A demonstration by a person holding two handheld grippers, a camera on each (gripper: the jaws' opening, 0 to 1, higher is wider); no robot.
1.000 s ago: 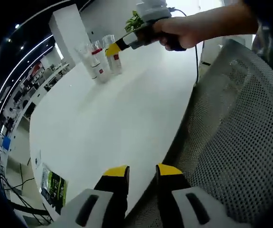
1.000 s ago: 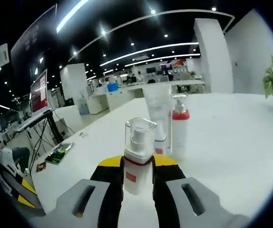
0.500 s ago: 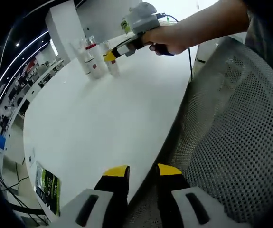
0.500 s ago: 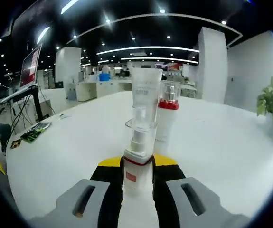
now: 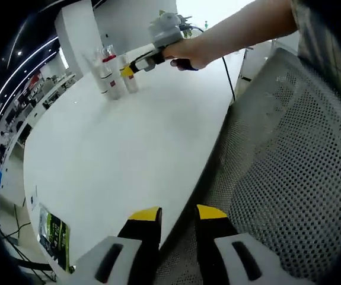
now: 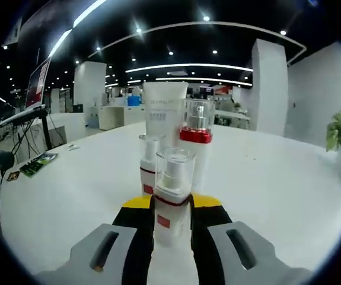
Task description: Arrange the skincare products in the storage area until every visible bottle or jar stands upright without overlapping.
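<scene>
A white pump bottle (image 6: 171, 202) with a red band and clear cap is seen on the white table (image 6: 265, 202). Yellow-tipped black jaws are seen beside it; the chair (image 5: 289, 178) is grey mesh.

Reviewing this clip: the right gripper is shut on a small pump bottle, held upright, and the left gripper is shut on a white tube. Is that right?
Not quite. In the left gripper view the left gripper holds nothing, its jaws open over the edge of the white table. The rest stands: the right gripper view shows the right gripper shut on the small pump bottle, held upright.
</scene>
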